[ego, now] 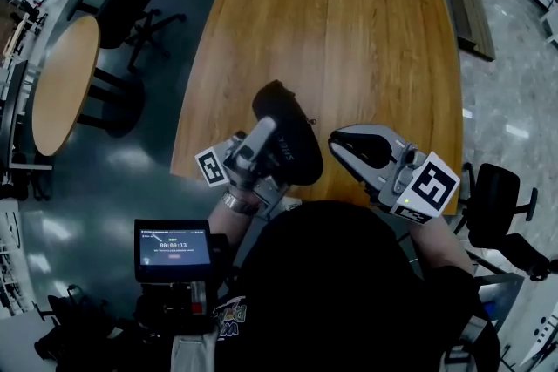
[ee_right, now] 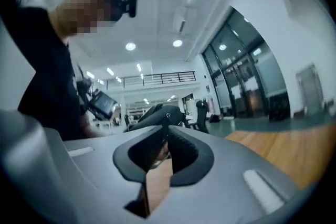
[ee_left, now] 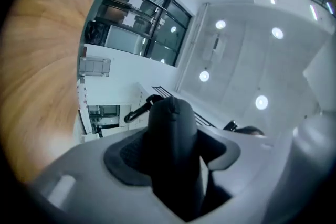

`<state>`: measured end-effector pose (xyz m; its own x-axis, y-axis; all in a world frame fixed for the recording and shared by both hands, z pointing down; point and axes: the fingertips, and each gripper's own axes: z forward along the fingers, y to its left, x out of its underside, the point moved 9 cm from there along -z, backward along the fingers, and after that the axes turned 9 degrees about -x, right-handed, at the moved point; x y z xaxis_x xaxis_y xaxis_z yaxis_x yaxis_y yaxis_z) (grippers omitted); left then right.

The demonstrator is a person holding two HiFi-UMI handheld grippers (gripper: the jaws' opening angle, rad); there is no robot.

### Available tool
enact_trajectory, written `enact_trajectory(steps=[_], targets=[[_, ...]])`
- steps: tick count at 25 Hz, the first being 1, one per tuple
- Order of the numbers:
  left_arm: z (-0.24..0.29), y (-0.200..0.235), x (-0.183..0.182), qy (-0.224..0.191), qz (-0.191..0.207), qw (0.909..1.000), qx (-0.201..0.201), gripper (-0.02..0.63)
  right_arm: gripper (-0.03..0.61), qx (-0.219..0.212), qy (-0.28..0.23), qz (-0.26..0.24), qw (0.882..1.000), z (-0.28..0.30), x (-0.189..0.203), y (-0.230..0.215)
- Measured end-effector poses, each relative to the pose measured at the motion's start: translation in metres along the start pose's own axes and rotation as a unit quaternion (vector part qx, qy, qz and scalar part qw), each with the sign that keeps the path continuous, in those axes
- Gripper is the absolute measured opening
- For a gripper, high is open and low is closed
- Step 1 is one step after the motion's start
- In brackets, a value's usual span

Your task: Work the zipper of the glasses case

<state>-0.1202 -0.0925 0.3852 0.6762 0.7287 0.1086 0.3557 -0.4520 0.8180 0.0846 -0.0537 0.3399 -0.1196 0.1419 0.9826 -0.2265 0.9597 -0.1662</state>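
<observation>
Brown wood makes up the tabletop (ego: 349, 30), with a dark floor all around it. I hold the black glasses case (ego: 292, 144) up over the near edge, off the wood. My left hand-held gripper (ego: 266, 135) is squeezing it, with the jaws wide and one on each side. A little clip (ee_left: 137, 110) sticks out at the far end of the case. My right hand-held gripper (ego: 342, 144) is just beside the case. Its jaws look pinched together at the tips. I cannot tell if something tiny is between them.
</observation>
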Motion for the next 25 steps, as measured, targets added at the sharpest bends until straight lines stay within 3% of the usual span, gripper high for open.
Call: enact_trajectory(steps=[2, 3, 5, 9, 11, 19, 21, 25], targets=[[0.0, 0.001, 0.002, -0.004, -0.026, 0.9997, 0.004, 0.258, 0.05, 0.018, 0.057, -0.11, 0.992, 0.003, -0.01, 0.008], [0.001, 0.001, 0.005, 0.0, -0.039, 0.9992, 0.007, 0.258, 0.057, 0.023, 0.094, -0.164, 0.982, 0.004, -0.011, 0.011], [0.003, 0.001, 0.01, 0.009, -0.071, 0.9973, 0.016, 0.258, 0.072, 0.025, 0.156, -0.273, 0.949, 0.009, -0.014, 0.016], [0.006, 0.004, 0.016, 0.009, -0.12, 0.9926, 0.016, 0.258, 0.092, 0.031, 0.215, -0.447, 0.868, 0.018, -0.017, 0.028], [0.007, 0.007, 0.017, 0.008, -0.134, 0.9908, 0.012, 0.258, 0.089, 0.042, 0.22, -0.481, 0.848, 0.019, -0.018, 0.03], [0.002, 0.016, 0.02, 0.033, -0.157, 0.9869, -0.016, 0.258, 0.048, 0.024, 0.23, -0.508, 0.83, 0.021, -0.017, 0.027], [0.002, 0.017, 0.024, 0.049, -0.157, 0.9861, -0.023, 0.258, 0.007, 0.023, 0.225, -0.503, 0.834, 0.019, -0.018, 0.026], [0.003, 0.015, 0.029, 0.063, -0.155, 0.9858, -0.017, 0.259, 0.002, 0.01, 0.21, -0.474, 0.855, 0.016, -0.021, 0.024]])
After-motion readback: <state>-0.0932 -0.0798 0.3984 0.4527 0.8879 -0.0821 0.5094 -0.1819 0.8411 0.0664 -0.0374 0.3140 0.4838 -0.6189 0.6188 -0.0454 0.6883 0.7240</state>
